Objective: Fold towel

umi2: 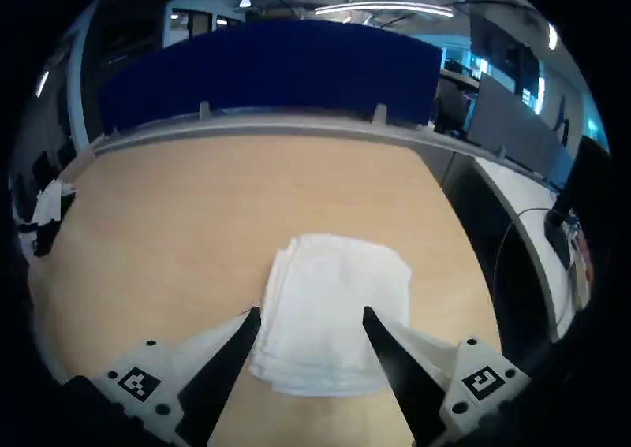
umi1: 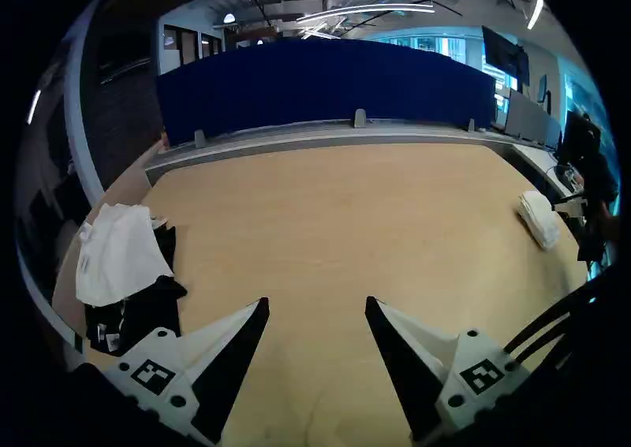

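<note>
Between the spread fingers of the right gripper [umi2: 309, 313], at 6 o'clock in the right gripper view, lies the white towel [umi2: 339, 281], folded into a compact, many-layered square on the wooden table [umi2: 197, 203]. The jaws stand wide, one fingertip over each side of the towel, and hold nothing. Whether they touch the cloth I cannot tell. At 12 o'clock a blue partition [umi2: 268, 68] closes off the far side of the table.

The left gripper [umi1: 315, 301] is also wide open and empty, with bare tabletop between its fingers. From it the white towel [umi1: 540, 218] shows at 3 o'clock, near the table's edge and well apart, with its stacked layers visible. At 9 o'clock a loose white cloth [umi1: 118, 250] lies draped over dark garments [umi1: 142, 309], none of it folded.

As I judge it, the folding of this towel is done: the edges sit roughly square and neither tool has hold of it. At most the stack may want squaring up. The loose heap suggests more pieces could follow, though whether they belong to this task cannot be told.
</note>
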The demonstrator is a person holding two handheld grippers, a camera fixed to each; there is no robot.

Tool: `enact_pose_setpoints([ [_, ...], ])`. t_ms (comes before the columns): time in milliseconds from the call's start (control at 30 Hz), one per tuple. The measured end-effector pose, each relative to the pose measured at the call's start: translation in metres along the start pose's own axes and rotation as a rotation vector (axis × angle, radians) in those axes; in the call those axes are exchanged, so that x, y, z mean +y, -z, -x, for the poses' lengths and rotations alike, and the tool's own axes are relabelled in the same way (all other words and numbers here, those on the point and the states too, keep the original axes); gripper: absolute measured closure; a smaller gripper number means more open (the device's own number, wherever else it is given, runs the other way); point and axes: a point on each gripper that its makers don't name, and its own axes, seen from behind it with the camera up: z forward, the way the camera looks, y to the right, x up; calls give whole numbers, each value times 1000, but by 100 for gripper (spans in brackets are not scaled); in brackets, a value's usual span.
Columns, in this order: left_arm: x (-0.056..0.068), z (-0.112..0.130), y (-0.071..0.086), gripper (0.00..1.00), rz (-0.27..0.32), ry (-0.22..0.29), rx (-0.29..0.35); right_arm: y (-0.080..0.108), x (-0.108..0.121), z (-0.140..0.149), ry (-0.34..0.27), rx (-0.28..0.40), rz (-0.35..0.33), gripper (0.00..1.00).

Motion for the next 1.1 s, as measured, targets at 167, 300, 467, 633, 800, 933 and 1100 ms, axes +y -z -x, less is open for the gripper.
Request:
enact_pose_setpoints([
  [167,-2,-8,2,10,3,23,23,22,-17,-45,-43,154,-23,0],
  [300,-4,-18,4,10,2,42,58,45,-27,-85,-64,291,-23,0],
  [467,-9,-34,6,10,-1,65,105,81,-47,-136,-80,475,-31,0],
  [633,-15,-48,7,10,-11,75,155,95,-54,-153,-61,552,-10,0],
  [800,-18,-64,10,10,-8,92,207,95,-59,-155,-48,548,20,0],
  [933,-26,-82,12,10,-15,118,262,99,-68,-165,-40,572,41,0],
  [1100,-37,-106,16,10,-33,141,330,104,-90,-182,-45,613,48,0],
])
